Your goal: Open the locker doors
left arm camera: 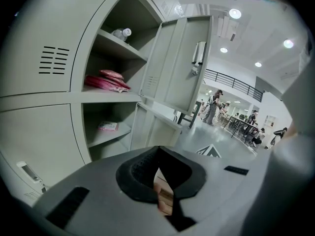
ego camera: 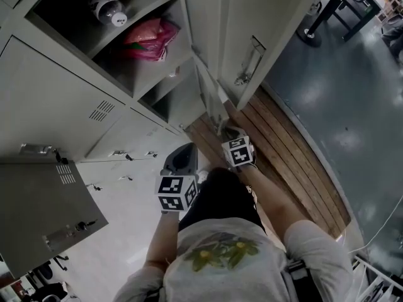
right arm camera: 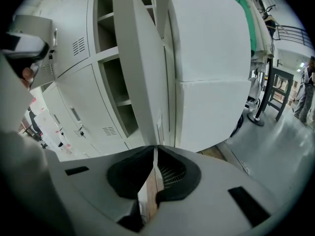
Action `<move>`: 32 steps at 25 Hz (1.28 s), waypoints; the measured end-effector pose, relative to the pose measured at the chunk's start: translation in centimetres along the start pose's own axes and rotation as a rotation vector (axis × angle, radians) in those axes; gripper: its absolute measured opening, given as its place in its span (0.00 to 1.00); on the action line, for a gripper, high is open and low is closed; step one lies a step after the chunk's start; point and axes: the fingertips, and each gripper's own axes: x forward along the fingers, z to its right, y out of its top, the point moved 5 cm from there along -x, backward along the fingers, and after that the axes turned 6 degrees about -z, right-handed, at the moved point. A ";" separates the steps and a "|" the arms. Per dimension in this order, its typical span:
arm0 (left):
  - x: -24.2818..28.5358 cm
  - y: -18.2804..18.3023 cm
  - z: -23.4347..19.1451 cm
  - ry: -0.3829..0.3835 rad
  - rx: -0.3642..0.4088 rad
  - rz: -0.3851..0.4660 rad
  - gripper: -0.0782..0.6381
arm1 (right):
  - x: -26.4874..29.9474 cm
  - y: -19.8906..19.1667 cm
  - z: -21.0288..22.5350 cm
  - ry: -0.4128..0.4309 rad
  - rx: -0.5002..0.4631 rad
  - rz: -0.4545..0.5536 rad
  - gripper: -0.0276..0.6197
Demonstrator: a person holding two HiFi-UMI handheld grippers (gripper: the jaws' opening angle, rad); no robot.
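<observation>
**A:** Where does the lower locker door (right arm camera: 140,68) stand?

**B:** Swung out from the lockers (ego camera: 56,87). In the right gripper view its thin free edge runs straight down into the right gripper (right arm camera: 155,150). The jaws are narrow there, pinched on that edge.

**A:** Does the head view show the pinch?

**B:** No. It shows that gripper's marker cube above the wooden platform (ego camera: 289,156). The door is only a thin strip under the upper door (left arm camera: 187,63), and the contact itself is hidden.

**A:** And the upper door?

**B:** Wide open. The left gripper view shows its face with the handle (left arm camera: 198,53) near the outer edge.

**A:** What about the left gripper (left arm camera: 157,149)?

**B:** It is apart from the lockers and faces the two open compartments. Its own view shows the jaw tips together with nothing between them. A strip of the platform shows through the gap below the tips.

**A:** What does that view give that the others do not?

**B:** The contents of the lower compartment: a small packet (left arm camera: 107,127) on its shelf, near the front edge. It also shows people (left arm camera: 212,104) standing and sitting far off in the hall.

**A:** And the upper compartment?

**B:** A bottle (left arm camera: 120,33) lies on its shelf towards the back. A pink bag (left arm camera: 106,80) lies on the compartment's floor, up to the front edge. The head view shows both as well, and the right gripper view shows neither.

**A:** Does the head view show anything on its own?

**B:** Another grey door (ego camera: 38,212) hangs open at the lower left of the bank, well apart from both grippers.
</observation>
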 end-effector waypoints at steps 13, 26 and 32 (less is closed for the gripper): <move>0.0 -0.1 0.0 -0.018 -0.017 -0.004 0.15 | -0.6 -0.3 3.0 -0.068 0.088 0.008 0.11; -1.3 0.2 0.5 -0.022 -0.041 0.020 0.15 | -8.0 -0.6 -0.4 0.171 0.440 0.189 0.09; -1.9 0.0 1.3 -0.041 -0.043 0.019 0.15 | -12.4 1.2 -6.5 0.455 0.513 0.276 0.09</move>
